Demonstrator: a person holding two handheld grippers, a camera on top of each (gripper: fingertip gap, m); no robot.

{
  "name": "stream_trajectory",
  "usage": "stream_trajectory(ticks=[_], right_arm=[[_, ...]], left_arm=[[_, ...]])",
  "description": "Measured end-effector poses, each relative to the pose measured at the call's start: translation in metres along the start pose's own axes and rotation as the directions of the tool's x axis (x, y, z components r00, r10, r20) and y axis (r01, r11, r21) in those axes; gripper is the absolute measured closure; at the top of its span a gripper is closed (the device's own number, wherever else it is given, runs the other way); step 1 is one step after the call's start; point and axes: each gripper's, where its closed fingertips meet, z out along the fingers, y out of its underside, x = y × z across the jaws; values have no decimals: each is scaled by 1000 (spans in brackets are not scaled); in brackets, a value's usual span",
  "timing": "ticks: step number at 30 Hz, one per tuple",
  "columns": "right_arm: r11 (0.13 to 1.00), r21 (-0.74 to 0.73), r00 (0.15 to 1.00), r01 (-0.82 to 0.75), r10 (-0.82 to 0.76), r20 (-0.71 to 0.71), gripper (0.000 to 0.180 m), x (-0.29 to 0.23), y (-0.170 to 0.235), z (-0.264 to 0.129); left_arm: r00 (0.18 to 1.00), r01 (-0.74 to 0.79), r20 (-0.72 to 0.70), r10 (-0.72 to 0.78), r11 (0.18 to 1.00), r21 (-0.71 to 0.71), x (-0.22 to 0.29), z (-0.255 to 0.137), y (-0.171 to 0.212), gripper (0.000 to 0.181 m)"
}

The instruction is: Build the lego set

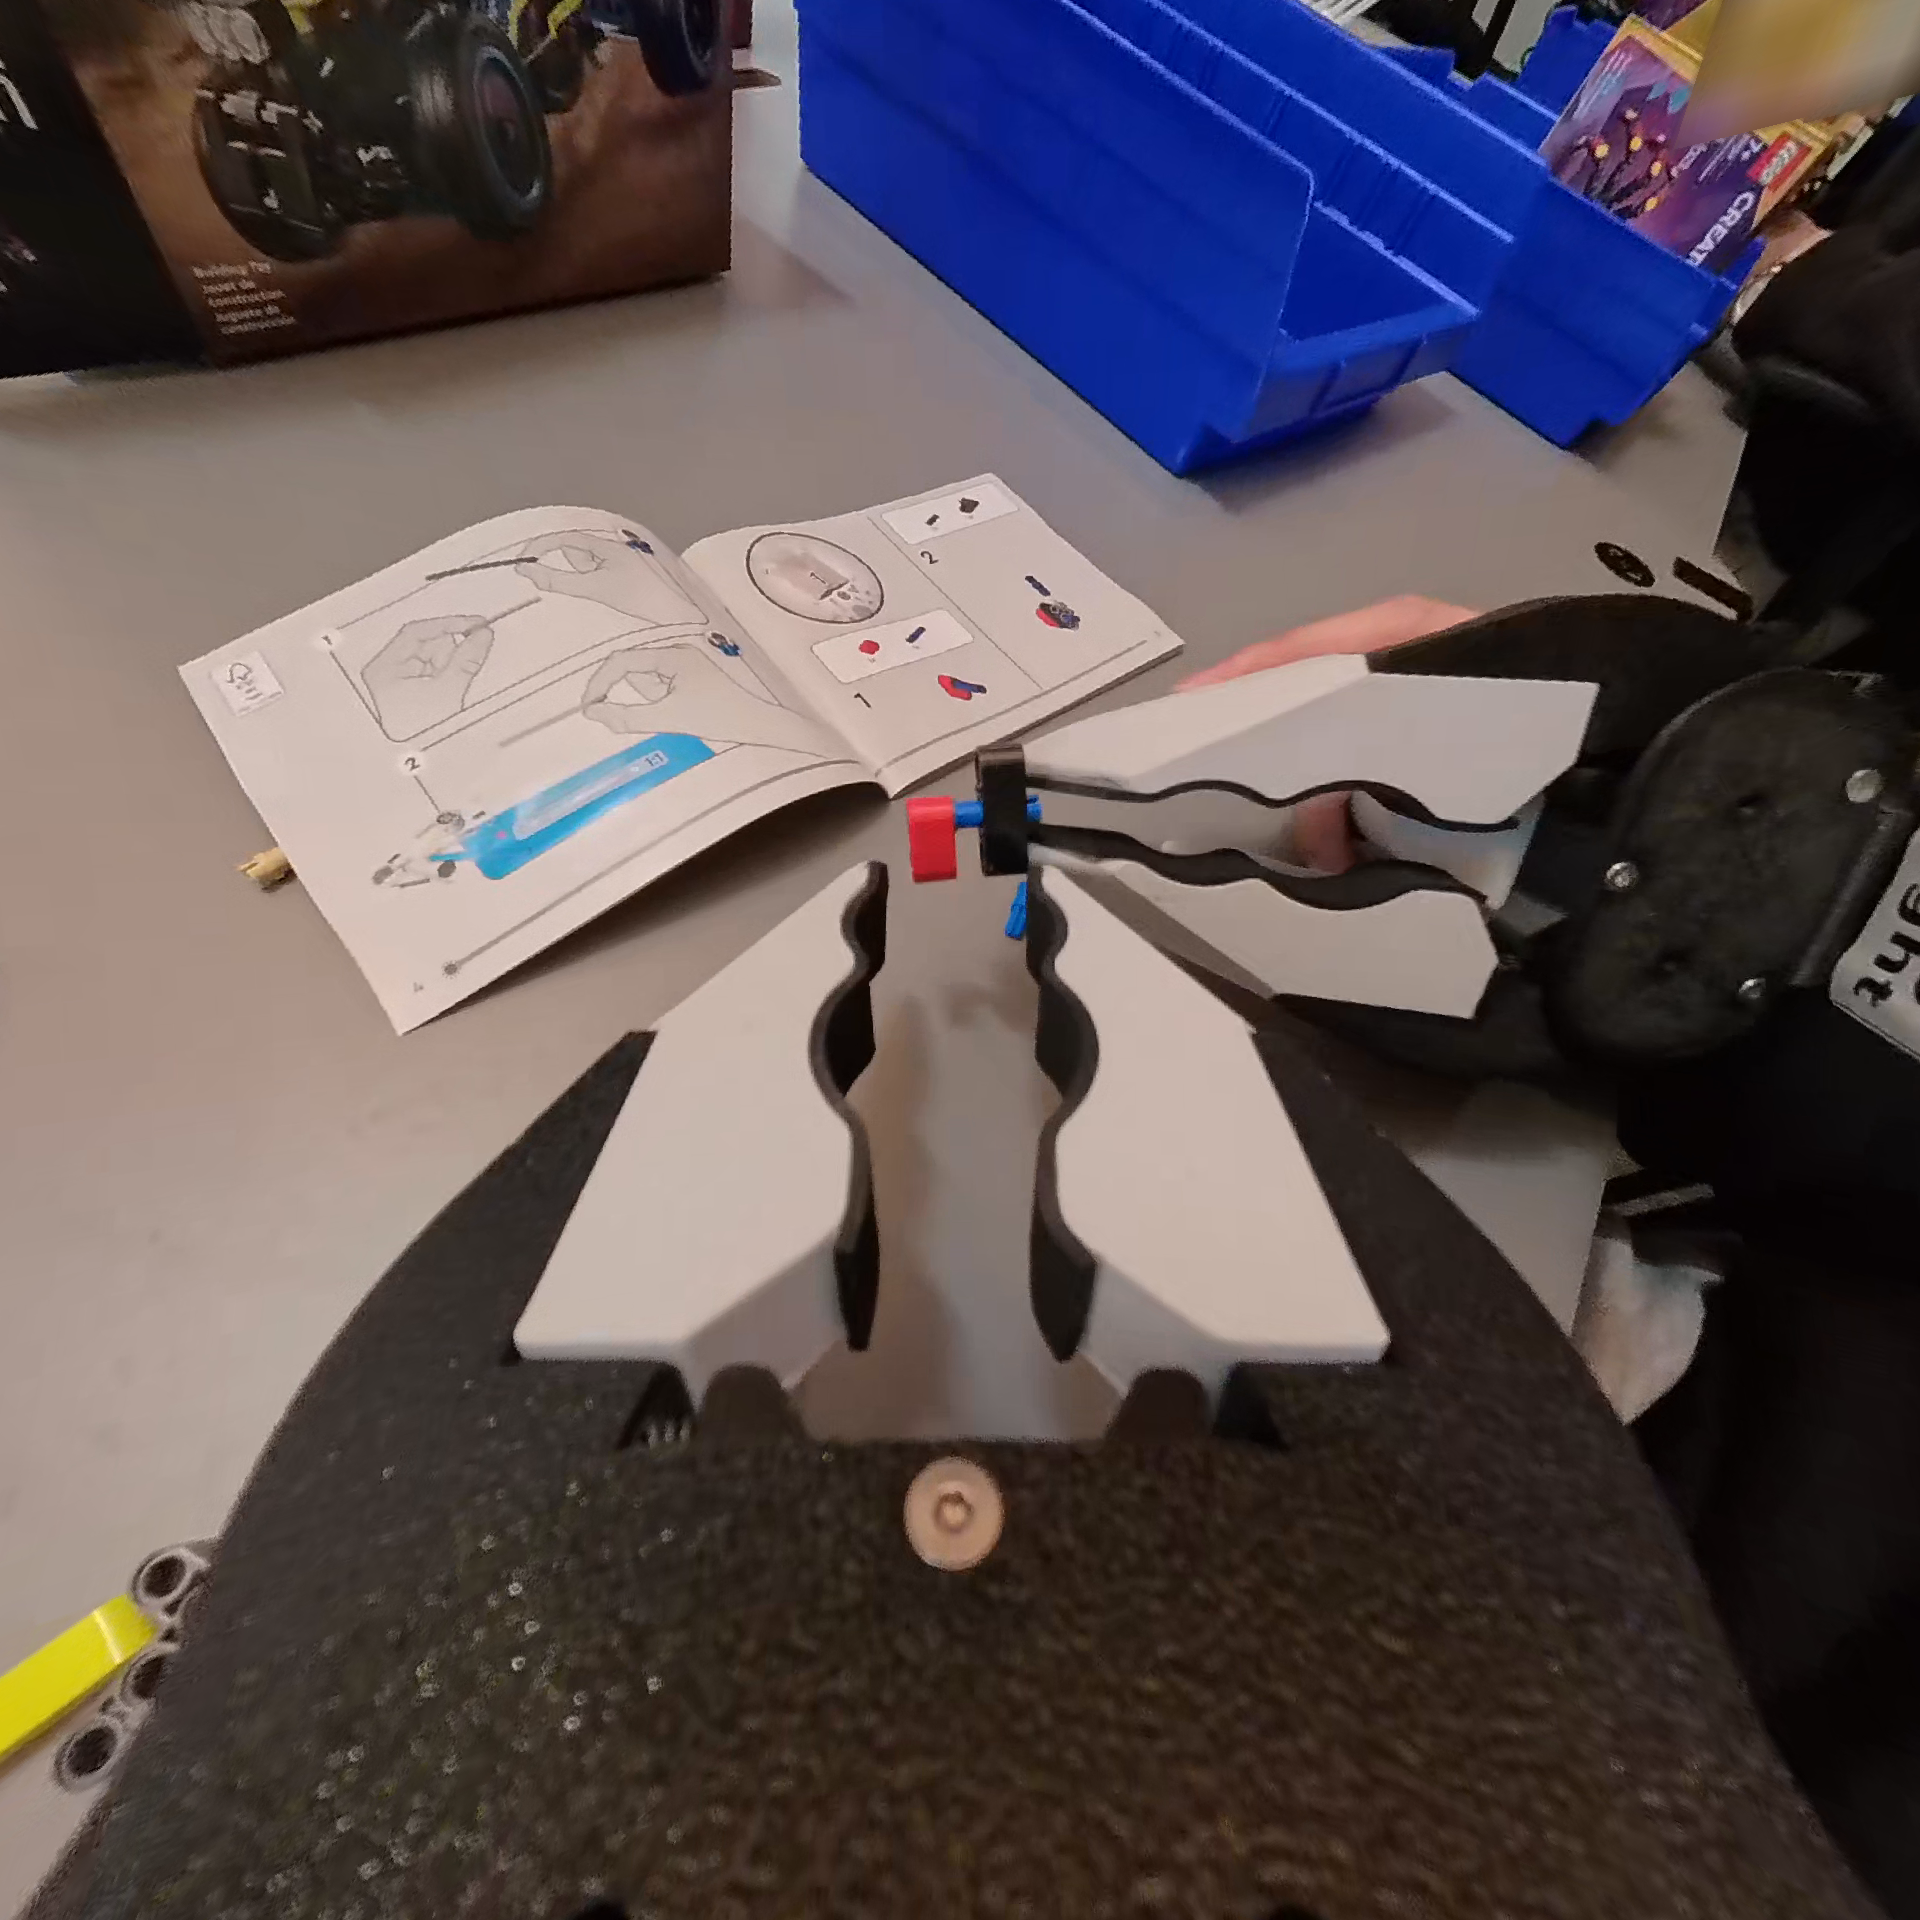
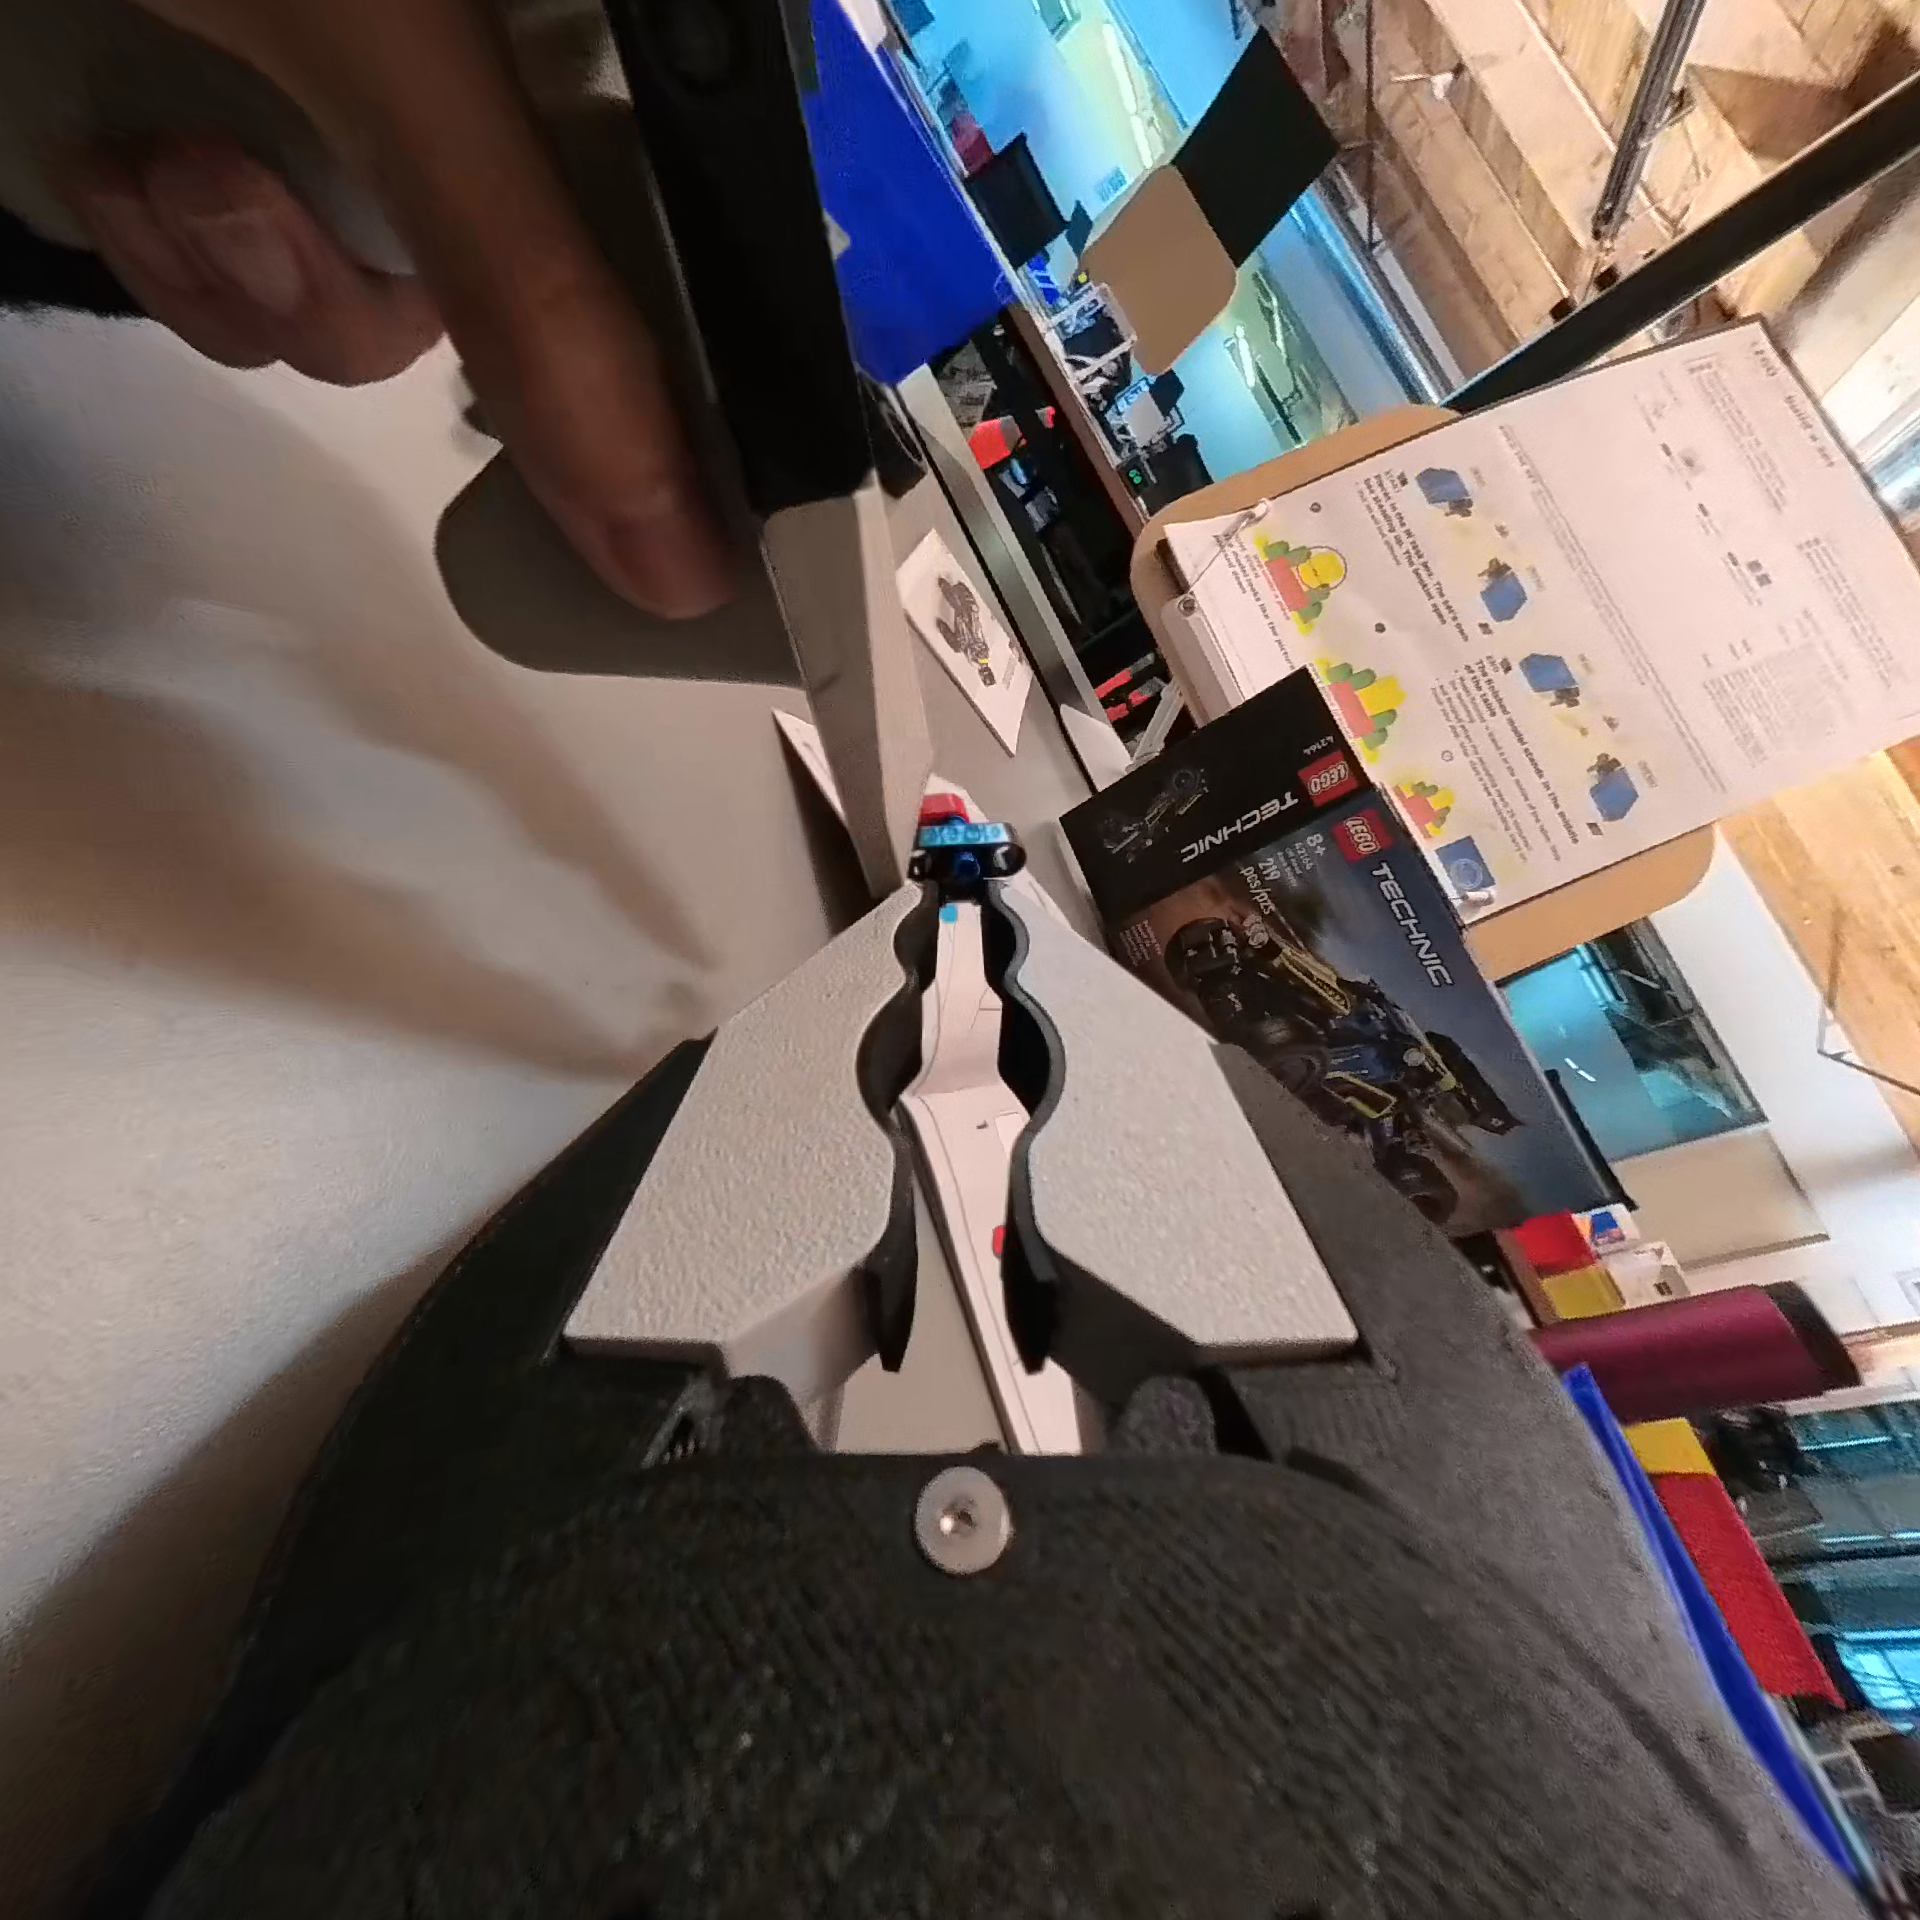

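Note:
My right gripper reaches in from the right, shut on a small black lego piece. A blue pin joins that piece to a red piece, and the assembly hangs above the table. In the right wrist view the right gripper holds the same black piece, with the red piece beyond it. My left gripper is open and empty, its tips just below the assembly. A loose blue pin sits by its right fingertip. The open instruction booklet lies behind.
Blue bins stand at the back right and the set's box at the back left, also in the right wrist view. A tan piece lies left of the booklet. A yellow beam lies at the near left. A hand holds the right gripper. My left and right fingertips are right by each other. About 15 centimetres separates my left fingertips from the yellow beam.

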Motion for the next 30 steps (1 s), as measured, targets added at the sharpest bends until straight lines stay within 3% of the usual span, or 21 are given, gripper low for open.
stream_trajectory(ticks=[10, 13, 19, 24, 30], right_arm=[[999, 35, 999, -20, 19, 36, 173, -3, 0, -1], [995, 83, 999, -46, 43, 31, 162, 0, -6, -4], [994, 100, 997, -49, 42, 63, 160, -4, -9, -5], [968, 210, 981, -139, 105, 162, 166, -8, -21, -14], [837, 416, 917, -355, 224, 331, 176, 3, -50, -41]], left_arm=[[997, -75, -9, 75, 997, 9, -1, 1, 1, 162], [997, -62, -34, 63, 998, 26, -4, -3, -1, 162], [974, 40, -225, -33, 999, 26, 10, -7, 0, 162], [915, 93, -394, -87, 996, -2, 20, -18, 2, 162], [828, 116, -550, -113, 993, -29, 36, -28, 5, 162]])
